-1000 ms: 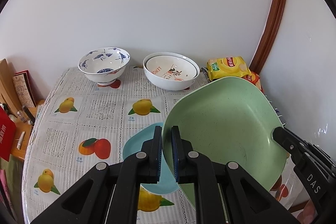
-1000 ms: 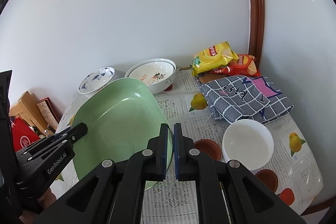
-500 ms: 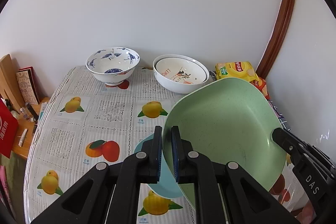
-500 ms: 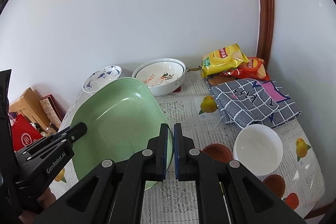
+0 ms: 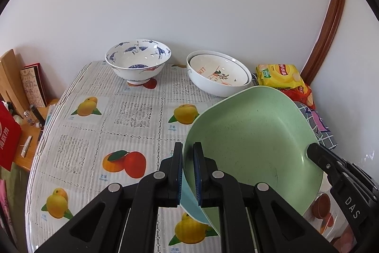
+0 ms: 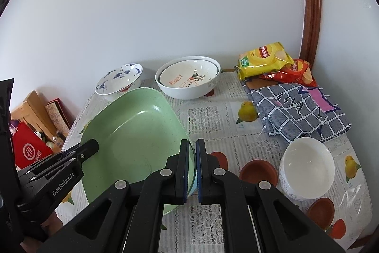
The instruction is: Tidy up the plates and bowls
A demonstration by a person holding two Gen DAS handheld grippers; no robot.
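Note:
Both grippers hold a light green square plate, also in the right wrist view, tilted above the table. My left gripper is shut on its left rim; my right gripper is shut on its right rim. A light blue plate lies on the table under it, mostly hidden. At the back stand a blue-patterned bowl and two nested white bowls. A small white bowl stands at the front right.
Yellow and red chip bags and a checked cloth lie at the back right. The fruit-print tablecloth covers the table. Wall close behind. A side shelf with red items is at the left.
Both grippers have moved forward and down with the green plate, so it now covers more of the blue plate; the bowls at the back look nearer.

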